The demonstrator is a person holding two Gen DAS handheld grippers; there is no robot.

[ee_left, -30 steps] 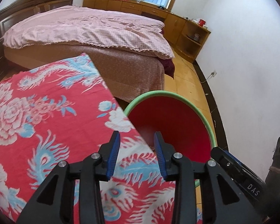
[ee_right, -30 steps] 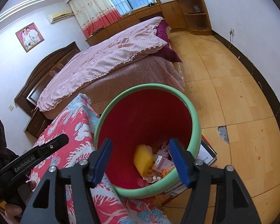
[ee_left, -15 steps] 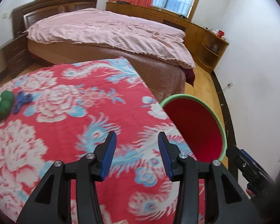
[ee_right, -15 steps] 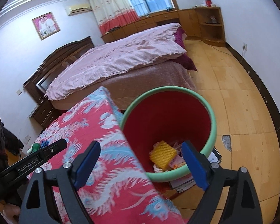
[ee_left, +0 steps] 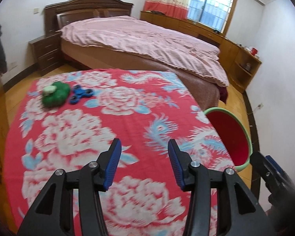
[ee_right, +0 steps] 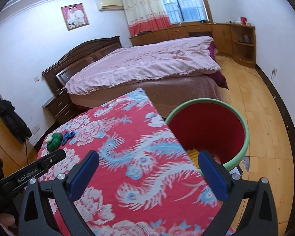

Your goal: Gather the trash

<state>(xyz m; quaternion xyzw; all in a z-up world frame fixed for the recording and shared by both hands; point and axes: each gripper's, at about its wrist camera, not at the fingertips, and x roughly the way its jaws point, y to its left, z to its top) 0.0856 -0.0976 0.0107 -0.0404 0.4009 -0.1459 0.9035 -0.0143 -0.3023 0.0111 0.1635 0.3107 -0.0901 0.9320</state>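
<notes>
Tools empty over tabletop, trash at far corner

Left tool (ee_left: pixel 143 159) half spread, right tool (ee_right: pixel 147 174) opening wide; nothing between either's jaws. Green lump (ee_left: pixel 56 94) and spinner (ee_left: pixel 81 95) sit touching, well apart from both tools, near the tabletop (ee_left: pixel 127 118) edge. Risk: a sloppy grab knocks one off onto the floor. Bin (ee_right: pixel 207 126) stands just beside the right edge; open cloth between.

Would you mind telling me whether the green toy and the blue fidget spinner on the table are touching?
Cannot tell. In the left wrist view the green toy and blue fidget spinner sit right against each other, but blur hides any gap.
</notes>
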